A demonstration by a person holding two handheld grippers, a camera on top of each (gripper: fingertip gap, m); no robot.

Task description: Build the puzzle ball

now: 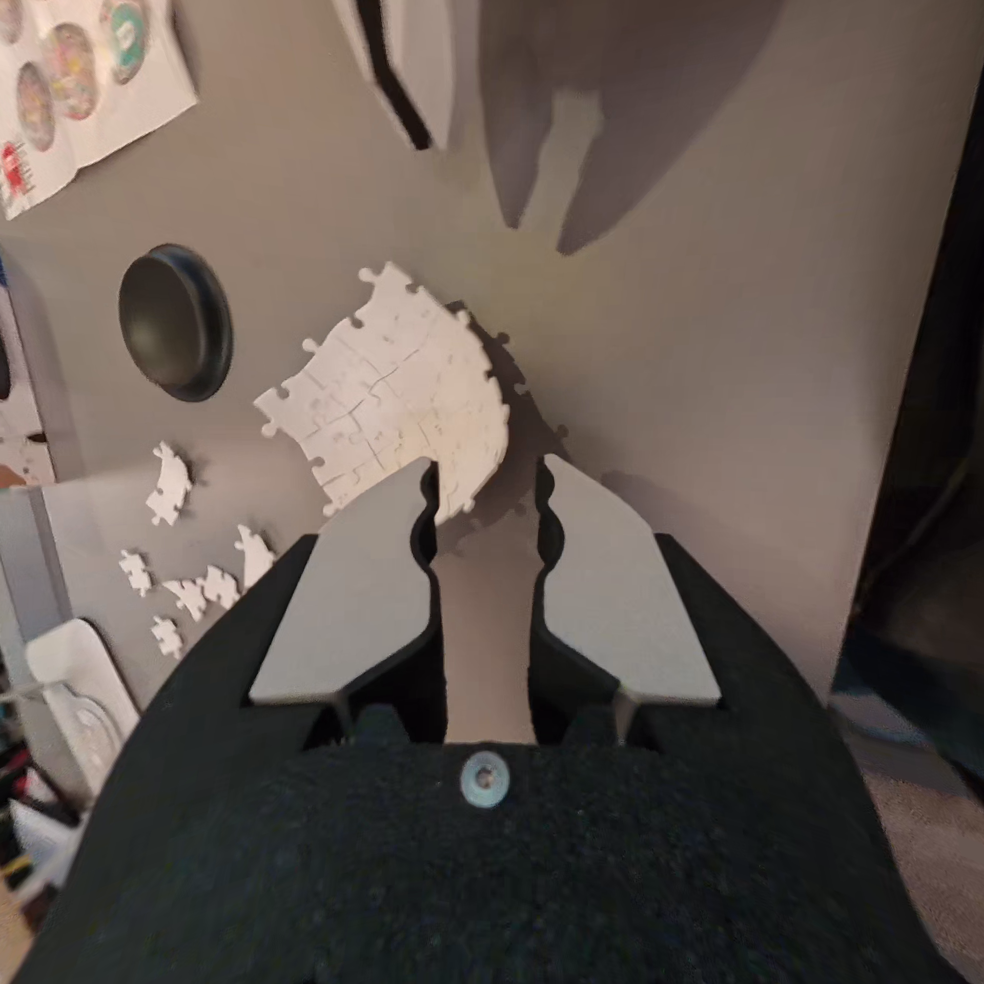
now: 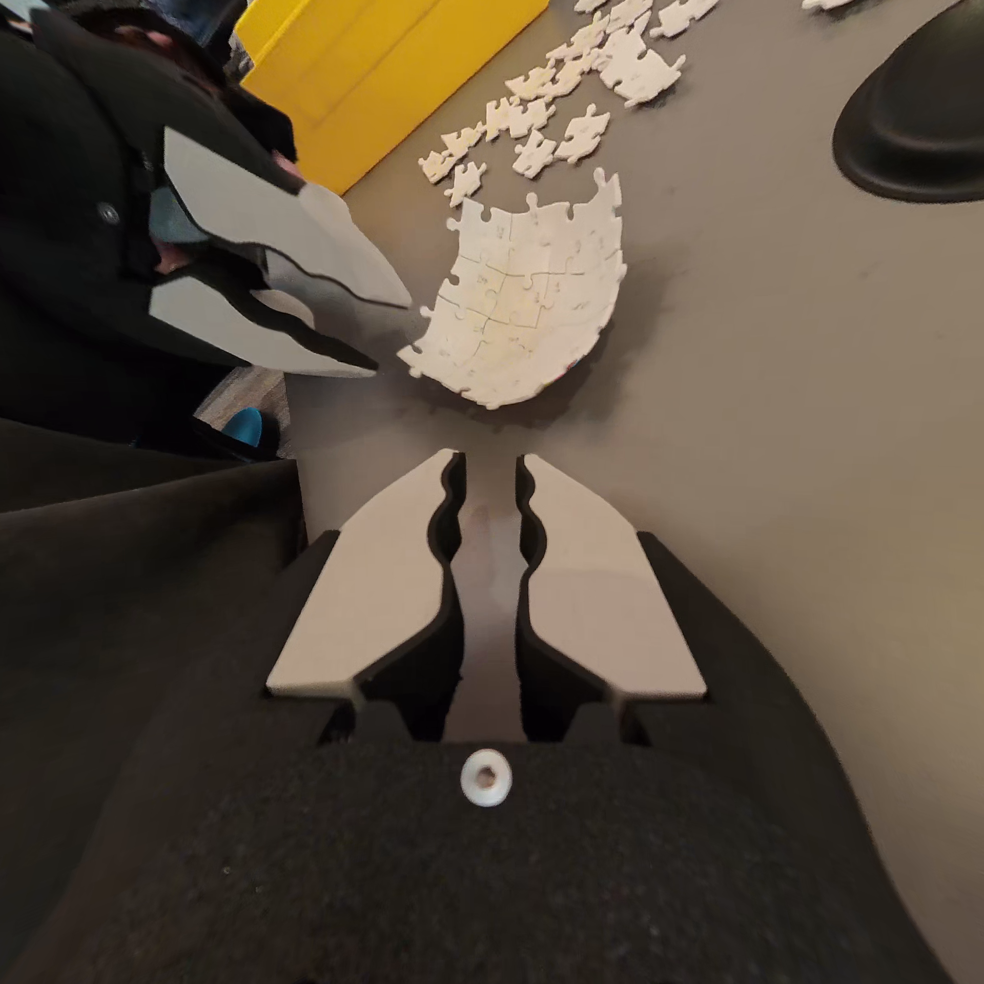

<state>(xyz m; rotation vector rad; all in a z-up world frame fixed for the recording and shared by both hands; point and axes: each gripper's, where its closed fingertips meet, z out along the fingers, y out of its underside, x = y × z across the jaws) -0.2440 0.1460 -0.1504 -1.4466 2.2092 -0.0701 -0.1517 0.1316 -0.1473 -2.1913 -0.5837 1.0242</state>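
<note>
My left tool stands with its jaws narrowly parted and nothing between them; its left fingertip overlaps the near edge of the curved puzzle shell in my view, though I cannot tell whether it touches. My right tool is likewise narrowly parted and empty, hovering just short of the same shell, clear of it.

The shell is a white, partly assembled section of the ball, resting on the grey bench with its hollow side up and its far edge raised. From the right wrist view the left tool comes in from the left, its tips just beside the shell's edge.

Loose white pieces lie scattered on the bench beyond the shell; in the left wrist view they sit to its left. A black domed stand sits on the bench near the shell. A yellow box lies beyond the pieces. A printed sheet lies at the far corner.
</note>
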